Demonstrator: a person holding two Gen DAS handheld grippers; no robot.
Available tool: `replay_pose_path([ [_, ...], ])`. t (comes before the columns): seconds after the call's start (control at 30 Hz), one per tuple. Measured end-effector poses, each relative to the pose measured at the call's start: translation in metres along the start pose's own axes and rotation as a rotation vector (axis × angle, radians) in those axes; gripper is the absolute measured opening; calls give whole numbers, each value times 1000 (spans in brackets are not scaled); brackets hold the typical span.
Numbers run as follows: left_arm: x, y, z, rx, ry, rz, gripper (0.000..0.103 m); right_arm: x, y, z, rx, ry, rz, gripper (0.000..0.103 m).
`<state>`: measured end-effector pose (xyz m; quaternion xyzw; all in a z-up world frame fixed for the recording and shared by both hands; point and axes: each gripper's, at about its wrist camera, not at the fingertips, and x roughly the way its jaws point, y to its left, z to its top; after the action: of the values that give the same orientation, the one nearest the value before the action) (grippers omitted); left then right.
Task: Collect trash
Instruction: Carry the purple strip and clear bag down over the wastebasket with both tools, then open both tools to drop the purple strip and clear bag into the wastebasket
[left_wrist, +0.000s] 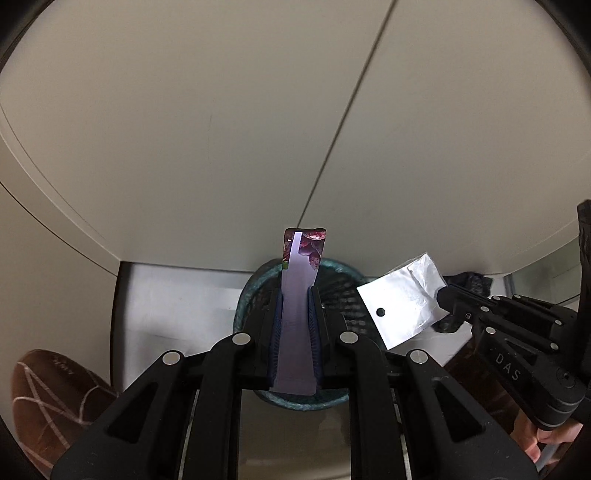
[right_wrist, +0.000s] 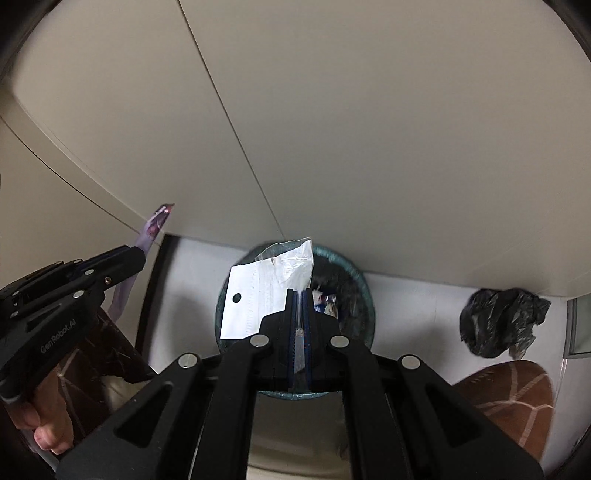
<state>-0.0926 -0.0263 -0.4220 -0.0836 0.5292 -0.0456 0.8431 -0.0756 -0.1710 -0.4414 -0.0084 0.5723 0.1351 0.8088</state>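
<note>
Both tongs clamped on trash, left tongs (left_wrist: 295, 295) gripping purple wrapper (left_wrist: 301, 280), right tongs (right_wrist: 300, 295) gripping white packet (right_wrist: 258, 295), both above green bin (right_wrist: 364, 291) at 12 o'clock; centre over mouth, then release.

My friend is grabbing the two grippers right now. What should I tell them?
Left gripper: shut on the long purple snack wrapper, held above the round teal mesh bin.
Right gripper: shut on the crinkled white-and-clear plastic packet with a punched hole, also over the bin's mouth.
Done: both pieces are picked up and brought over the bin; some rubbish already lies inside it.
Left: open both grippers so the pieces drop in. A crumpled black plastic bag lies on the white floor beside the bin, perhaps next to collect.
</note>
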Motion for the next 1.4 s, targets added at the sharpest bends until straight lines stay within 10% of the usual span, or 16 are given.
replay_pose_path([
  [0.73, 113, 14, -17, -21, 271, -34, 13, 107, -11, -22, 51, 225, 19, 11],
  [1.4, 129, -6, -25, 19, 319, -76, 19, 29, -49, -13, 149, 58, -138, 83],
])
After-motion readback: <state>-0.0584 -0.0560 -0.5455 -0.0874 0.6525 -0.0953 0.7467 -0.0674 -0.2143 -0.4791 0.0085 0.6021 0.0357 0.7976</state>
